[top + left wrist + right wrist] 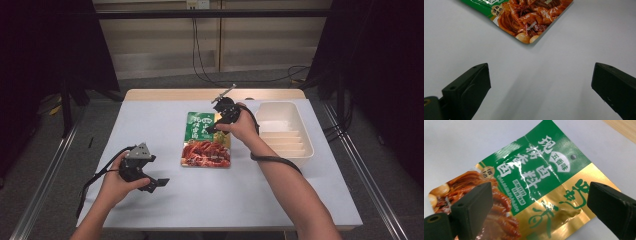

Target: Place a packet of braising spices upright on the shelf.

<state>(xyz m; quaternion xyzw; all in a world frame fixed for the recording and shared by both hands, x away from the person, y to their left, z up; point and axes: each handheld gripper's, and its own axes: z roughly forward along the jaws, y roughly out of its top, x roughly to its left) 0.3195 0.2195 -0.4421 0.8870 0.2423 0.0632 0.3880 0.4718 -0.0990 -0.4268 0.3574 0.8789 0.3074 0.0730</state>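
Flat glossy foil pouch [206, 140], creased

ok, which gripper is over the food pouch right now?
The right gripper, jaws open above the pouch's green-and-gold end. The left gripper sits apart on bare table, nearer the person, also open.

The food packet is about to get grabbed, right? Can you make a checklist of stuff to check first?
1. Right gripper open: ok, its jaws stand wide apart in the right gripper view.
2. Right gripper over the food packet: ok, packet lies between and below the jaws.
3. Packet flat on the table: ok, though its top is creased.
4. Packet gripped: not ok, neither jaw touches it yet.
5. White tray free to take it: ok, nothing lies in it.
6. Left gripper out of the way: ok, open, apart from the packet's corner.
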